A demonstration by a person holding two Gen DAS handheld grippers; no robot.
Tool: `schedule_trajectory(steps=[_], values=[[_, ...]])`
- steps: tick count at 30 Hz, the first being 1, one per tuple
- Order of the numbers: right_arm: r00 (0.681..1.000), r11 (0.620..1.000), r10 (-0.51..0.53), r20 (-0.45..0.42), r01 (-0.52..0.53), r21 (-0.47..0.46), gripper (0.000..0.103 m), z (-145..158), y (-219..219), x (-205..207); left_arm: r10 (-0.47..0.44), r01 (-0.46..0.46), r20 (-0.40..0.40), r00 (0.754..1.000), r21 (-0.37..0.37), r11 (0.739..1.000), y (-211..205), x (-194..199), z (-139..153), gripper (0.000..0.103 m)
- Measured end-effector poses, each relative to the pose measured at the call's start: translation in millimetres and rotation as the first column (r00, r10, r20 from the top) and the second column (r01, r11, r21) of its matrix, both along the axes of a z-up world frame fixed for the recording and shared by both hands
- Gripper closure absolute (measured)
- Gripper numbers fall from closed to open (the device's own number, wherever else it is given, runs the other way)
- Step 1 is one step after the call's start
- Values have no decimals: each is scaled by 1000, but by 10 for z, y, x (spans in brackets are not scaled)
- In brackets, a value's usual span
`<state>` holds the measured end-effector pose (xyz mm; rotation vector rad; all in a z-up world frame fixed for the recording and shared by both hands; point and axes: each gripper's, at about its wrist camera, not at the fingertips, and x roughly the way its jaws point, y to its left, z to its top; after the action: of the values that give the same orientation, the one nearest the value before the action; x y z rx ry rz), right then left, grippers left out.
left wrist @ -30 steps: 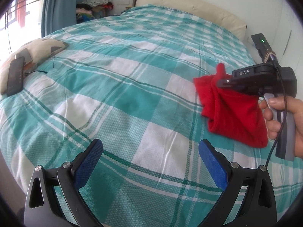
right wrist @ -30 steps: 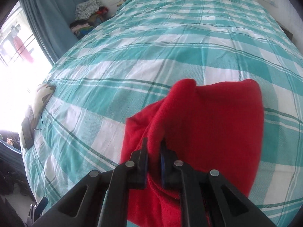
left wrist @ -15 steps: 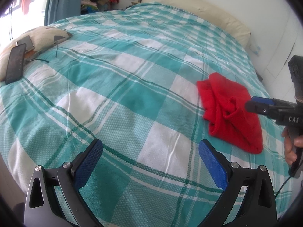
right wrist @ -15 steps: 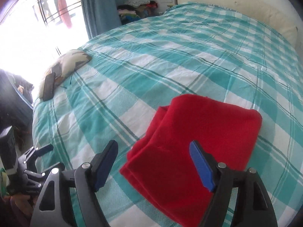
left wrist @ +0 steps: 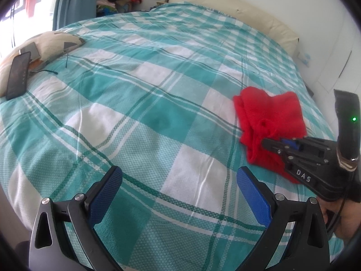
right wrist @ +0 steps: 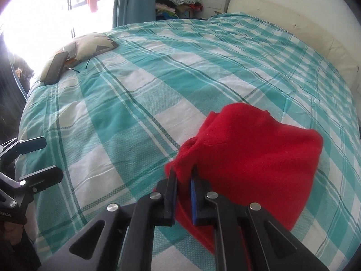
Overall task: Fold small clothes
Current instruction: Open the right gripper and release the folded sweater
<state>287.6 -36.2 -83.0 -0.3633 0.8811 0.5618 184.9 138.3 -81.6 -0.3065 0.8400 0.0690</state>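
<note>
In the left wrist view, the left tool [left wrist: 179,190] is seen with its two blue-padded fingers spread wide and nothing between them, held over the teal and white checked bedspread [left wrist: 140,103]. A red garment [left wrist: 268,122] lies crumpled on the bedspread toward the right side, and the right tool [left wrist: 265,142] is seen pinched onto its near edge. A cushion [left wrist: 47,45] with a phone [left wrist: 18,74] lying on it is seen at the far left.

In the right wrist view, the right tool [right wrist: 182,180] is closed tight on a bunched fold of the red garment [right wrist: 255,158], which is spread over the bedspread [right wrist: 126,117] ahead of it. The left tool [right wrist: 33,158] is seen at the left edge, well apart from the garment.
</note>
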Motion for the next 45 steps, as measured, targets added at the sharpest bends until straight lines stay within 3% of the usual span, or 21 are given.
schedule_trajectory(steps=[3, 6, 7, 8, 10, 15, 18, 21, 23, 27, 31, 35, 37, 41, 45], values=[[999, 999, -25, -48, 24, -22, 93, -375, 35, 57, -12, 12, 10, 1000, 11, 1000, -37, -21, 5, 2], [999, 998, -44, -28, 45, 42, 90, -390, -28, 28, -18, 17, 20, 1000, 51, 999, -70, -48, 16, 2], [998, 996, -46, -40, 49, 71, 83, -351, -58, 20, -17, 16, 17, 1000, 57, 998, -66, -47, 14, 2], [998, 994, -36, -56, 41, 102, 69, -294, -92, 3, -15, 15, 14, 1000, 52, 999, -55, -44, 8, 2], [998, 986, -20, -53, 28, 165, 59, -118, -204, -90, -9, 9, 8, 1000, 28, 1000, -23, -35, -3, 2], [987, 948, -152, -46, 159, 276, 59, 238, -859, -153, -17, 17, -7, 1000, 28, 999, -67, 0, -30, 2], [969, 935, -230, -91, 246, 256, 61, 81, -1174, -139, -39, 40, -17, 999, 41, 998, -157, 14, -51, 2], [949, 926, -250, -191, 292, 238, 65, -307, -1306, -206, -55, 57, -21, 998, 64, 996, -233, 6, -70, 2], [955, 926, -251, -160, 285, 248, 65, -395, -1310, -372, -63, 64, -23, 998, 74, 995, -263, -1, -88, 2], [954, 898, -274, -124, 300, 322, 61, -272, -1405, -696, -65, 67, -25, 998, 56, 996, -263, -9, -120, 2], [945, 905, -326, 24, 305, 298, 45, -163, -1562, -1091, -81, 81, 6, 997, 17, 997, -314, -46, -133, 1], [916, 896, -381, 124, 333, 293, 34, -246, -1826, -1362, -101, 104, -41, 994, 94, 990, -502, -26, -384, 1], [907, 881, -408, 108, 360, 306, 34, -361, -1962, -1405, -96, 107, -91, 991, 126, 986, -549, 22, -567, 1], [873, 805, -487, 32, 435, 404, 34, -481, -2268, -1422, -89, 99, -59, 994, 188, 977, -630, -34, -573, 1], [863, 784, -506, 16, 452, 425, 33, -472, -2328, -1411, -102, 107, -43, 994, 143, 984, -630, -98, -440, 1]])
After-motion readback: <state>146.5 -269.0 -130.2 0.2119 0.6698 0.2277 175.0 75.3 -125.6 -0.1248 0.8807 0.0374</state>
